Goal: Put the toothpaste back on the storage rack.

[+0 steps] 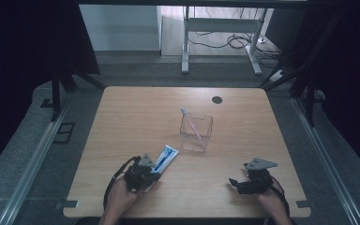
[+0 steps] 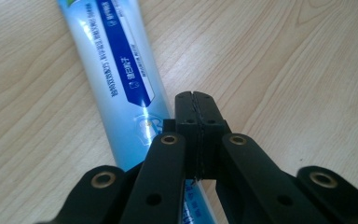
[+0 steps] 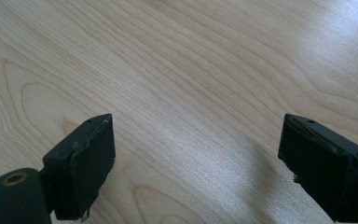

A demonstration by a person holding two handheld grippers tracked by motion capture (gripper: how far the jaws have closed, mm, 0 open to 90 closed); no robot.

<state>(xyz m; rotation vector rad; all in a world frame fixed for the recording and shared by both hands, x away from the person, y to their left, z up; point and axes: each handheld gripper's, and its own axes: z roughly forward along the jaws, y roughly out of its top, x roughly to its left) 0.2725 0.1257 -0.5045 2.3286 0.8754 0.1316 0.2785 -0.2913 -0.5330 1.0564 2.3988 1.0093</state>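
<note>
My left gripper (image 2: 196,105) has its jaws pressed together, nothing between them, over the near end of the toothpaste tube (image 2: 116,79); that end is hidden under its linkage. The tube lies just left of the clear holder (image 1: 196,132). My right gripper (image 3: 193,163), spread wide, sits well right of the holder.

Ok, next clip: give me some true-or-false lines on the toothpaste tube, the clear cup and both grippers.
1. The left gripper has its black jaws pressed together. True.
2. The blue-and-white toothpaste tube stands inside the clear plastic cup. False: it lies flat on the light wooden table, near the left gripper.
3. A pink toothbrush leans in the clear cup. True.
4. The right gripper is clamped on the toothbrush. False: its jaws stand wide apart over bare wood.
5. The cup lies tipped over. False: it stands upright.
</note>
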